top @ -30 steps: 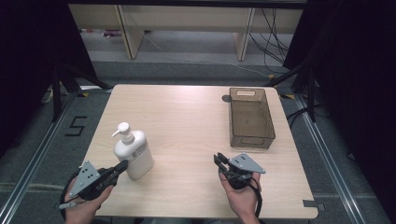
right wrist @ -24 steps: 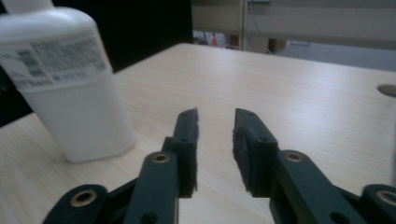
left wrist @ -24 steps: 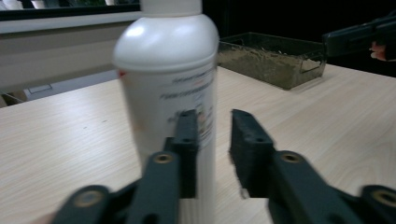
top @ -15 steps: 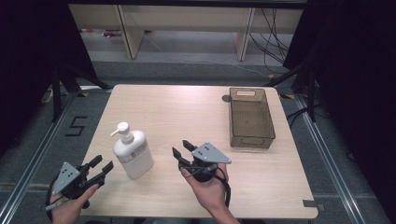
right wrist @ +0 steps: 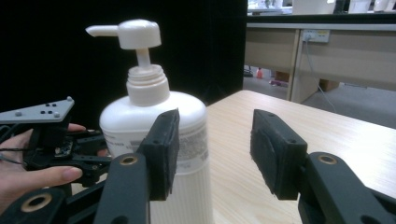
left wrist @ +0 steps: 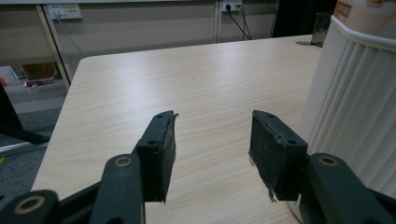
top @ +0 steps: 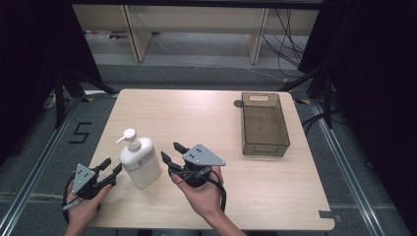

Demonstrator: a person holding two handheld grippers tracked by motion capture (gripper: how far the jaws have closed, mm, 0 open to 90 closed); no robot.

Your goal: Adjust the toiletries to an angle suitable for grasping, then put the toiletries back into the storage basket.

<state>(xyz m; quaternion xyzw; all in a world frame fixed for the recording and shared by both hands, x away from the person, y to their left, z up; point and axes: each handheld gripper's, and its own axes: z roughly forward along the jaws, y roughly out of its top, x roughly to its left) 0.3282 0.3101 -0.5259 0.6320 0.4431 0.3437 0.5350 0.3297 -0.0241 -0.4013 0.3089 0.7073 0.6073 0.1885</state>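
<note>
Both grippers are being held with jaws apart and empty, having just been opening: the left gripper just left of the bottle, the right gripper just beside its other side. Pads are best squared on the ribbed body before closing, the table bearing it

Only 1 readable mark — a black "5" on the grey floor, left of the table, high view. Pump bottle has a label w/ small print — too blurred to read in the high view or right gripper view. No brand legible anywhere. Nothing readable in the left gripper view.
</note>
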